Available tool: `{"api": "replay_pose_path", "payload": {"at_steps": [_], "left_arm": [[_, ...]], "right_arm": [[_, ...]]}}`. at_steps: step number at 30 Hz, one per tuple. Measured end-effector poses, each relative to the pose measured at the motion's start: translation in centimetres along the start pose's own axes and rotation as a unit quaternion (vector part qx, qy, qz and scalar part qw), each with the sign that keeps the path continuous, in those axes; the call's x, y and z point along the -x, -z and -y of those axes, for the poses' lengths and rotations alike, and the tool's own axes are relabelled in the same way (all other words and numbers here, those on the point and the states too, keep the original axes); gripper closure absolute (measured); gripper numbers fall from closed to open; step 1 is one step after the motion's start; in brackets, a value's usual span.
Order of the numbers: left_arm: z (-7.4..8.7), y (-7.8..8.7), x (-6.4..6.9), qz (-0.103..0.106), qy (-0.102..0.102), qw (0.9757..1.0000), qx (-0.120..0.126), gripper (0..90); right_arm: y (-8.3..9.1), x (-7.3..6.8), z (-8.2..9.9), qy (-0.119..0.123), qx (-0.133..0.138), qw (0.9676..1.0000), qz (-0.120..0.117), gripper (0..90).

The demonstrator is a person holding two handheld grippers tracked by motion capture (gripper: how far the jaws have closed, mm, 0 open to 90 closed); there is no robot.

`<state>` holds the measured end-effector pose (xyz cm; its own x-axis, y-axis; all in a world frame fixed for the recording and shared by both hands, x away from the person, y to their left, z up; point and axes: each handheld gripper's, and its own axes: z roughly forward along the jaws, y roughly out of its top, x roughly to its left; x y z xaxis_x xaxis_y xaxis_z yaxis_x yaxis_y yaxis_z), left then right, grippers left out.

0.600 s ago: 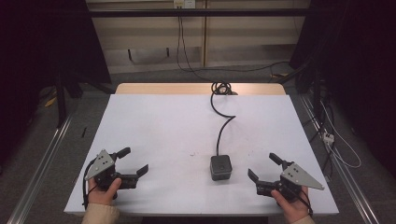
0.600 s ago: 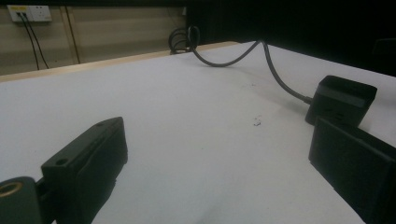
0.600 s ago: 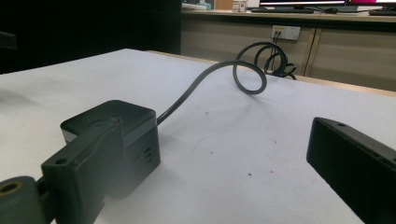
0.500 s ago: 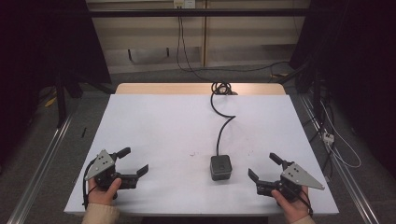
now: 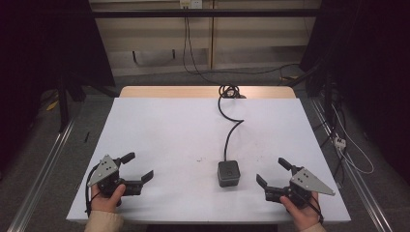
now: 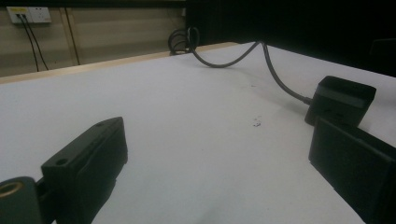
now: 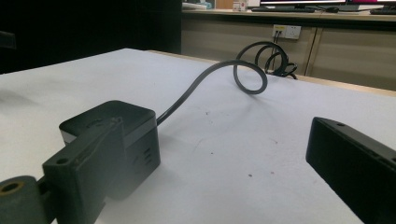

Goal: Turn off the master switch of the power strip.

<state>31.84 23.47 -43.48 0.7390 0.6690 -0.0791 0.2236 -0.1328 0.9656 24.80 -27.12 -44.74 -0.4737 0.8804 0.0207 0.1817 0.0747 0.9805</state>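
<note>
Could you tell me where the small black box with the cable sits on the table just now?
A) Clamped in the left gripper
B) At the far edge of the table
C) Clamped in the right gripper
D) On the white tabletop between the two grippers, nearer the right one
D: the black box rests on the white tabletop, apart from the open left gripper and closer to the open right gripper.

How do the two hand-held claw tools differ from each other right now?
The left gripper sits near the white table's left front corner, far from the small black cube-shaped box with the grey cable; the right gripper sits beside that box. The left one's jaws point right, the right one's point left. Both have open, empty black jaws, a grey three-cornered plate, and a hand gripping each.
</note>
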Motion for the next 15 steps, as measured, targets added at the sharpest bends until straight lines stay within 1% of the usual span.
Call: {"api": "replay_pose_path", "payload": {"at_steps": [5,9,10,15], "left_arm": [[0.0,0.01,0.03,-0.002,0.002,1.0,0.001,4.2],[-0.06,0.01,0.0,-0.001,-0.001,1.0,0.0,4.2],[-0.04,-0.03,0.05,-0.002,0.002,1.0,0.002,4.2],[-0.04,-0.1,0.04,0.0,-0.003,1.0,-0.001,4.2]], "right_arm": [[-0.06,0.04,-0.1,0.0,-0.001,1.0,-0.002,5.1],[-0.19,0.05,-0.11,0.0,-0.004,1.0,-0.005,5.5],[-0.22,0.03,-0.13,-0.002,-0.005,1.0,-0.004,5.5],[-0.39,0.03,-0.3,-0.001,-0.005,1.0,-0.008,6.1]]}}
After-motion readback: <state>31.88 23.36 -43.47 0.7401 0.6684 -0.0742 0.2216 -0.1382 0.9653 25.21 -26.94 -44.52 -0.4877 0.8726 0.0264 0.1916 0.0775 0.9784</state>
